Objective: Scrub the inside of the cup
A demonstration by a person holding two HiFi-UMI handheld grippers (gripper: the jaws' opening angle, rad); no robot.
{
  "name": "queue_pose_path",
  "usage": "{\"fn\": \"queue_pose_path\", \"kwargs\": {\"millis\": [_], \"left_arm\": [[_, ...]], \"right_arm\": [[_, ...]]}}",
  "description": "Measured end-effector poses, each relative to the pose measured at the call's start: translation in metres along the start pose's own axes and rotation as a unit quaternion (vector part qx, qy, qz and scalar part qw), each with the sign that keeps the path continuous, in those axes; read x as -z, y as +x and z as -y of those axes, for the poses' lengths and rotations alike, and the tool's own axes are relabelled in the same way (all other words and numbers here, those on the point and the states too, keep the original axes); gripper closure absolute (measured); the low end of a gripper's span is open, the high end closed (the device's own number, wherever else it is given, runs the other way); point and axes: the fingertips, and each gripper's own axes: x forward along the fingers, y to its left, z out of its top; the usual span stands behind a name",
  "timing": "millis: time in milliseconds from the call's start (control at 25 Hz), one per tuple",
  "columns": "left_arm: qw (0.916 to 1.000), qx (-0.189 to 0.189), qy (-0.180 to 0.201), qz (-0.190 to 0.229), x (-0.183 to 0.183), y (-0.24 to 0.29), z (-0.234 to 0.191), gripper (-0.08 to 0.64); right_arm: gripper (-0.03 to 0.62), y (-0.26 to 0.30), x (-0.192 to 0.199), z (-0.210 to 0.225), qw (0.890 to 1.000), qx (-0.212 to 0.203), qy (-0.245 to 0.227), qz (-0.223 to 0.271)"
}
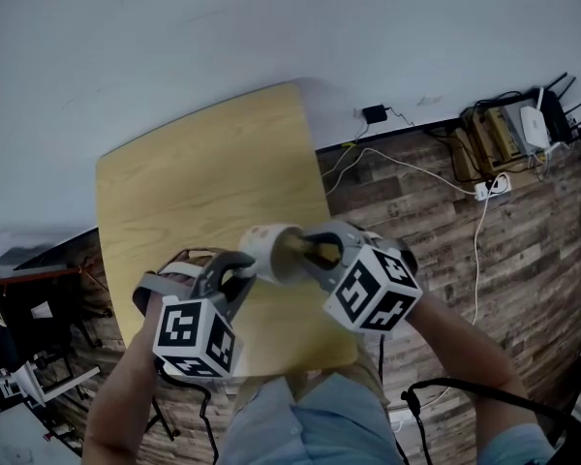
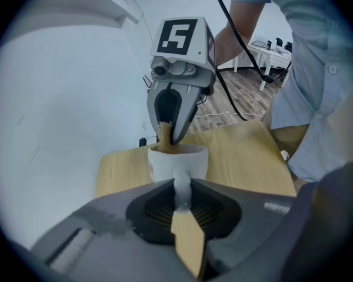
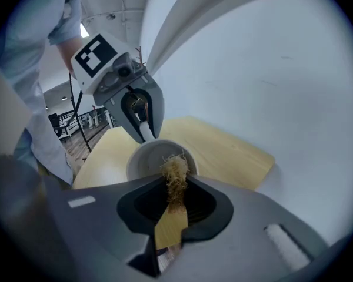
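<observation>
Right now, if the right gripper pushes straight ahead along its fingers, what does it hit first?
The cup: the scrubber held in the right gripper points into its open mouth, so the inner wall or bottom likely comes first. The left gripper sits behind, holding the cup.

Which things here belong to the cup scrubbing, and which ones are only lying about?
In the job: cup, held by its handle in the left gripper; scrubber in the right gripper, tip inside the cup.
Lying about: wooden table; floor cables; power strip; white router.
</observation>
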Motion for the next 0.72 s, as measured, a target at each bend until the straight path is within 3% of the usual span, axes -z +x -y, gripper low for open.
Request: {"fn": "queue_pose_path", "kwargs": {"millis": [360, 560, 720], "left_arm": [[1.0, 0.0, -0.001, -0.001, 0.001, -0.001, 0.0, 0.492], [0.9999, -0.005, 0.01, -0.004, 0.0, 0.0, 0.001, 0.492], [1.0, 0.0, 0.004, -0.003, 0.001, 0.001, 0.002, 0.492]], "right_arm": [[0.535, 0.0, 0.017, -0.029, 0.999, -0.014, 0.051, -0.014], [0.535, -0.002, 0.003, -0.046, 0.995, -0.043, 0.095, 0.012], [0.535, -0.007, -0.017, -0.045, 0.993, -0.047, 0.1, 0.03]]}}
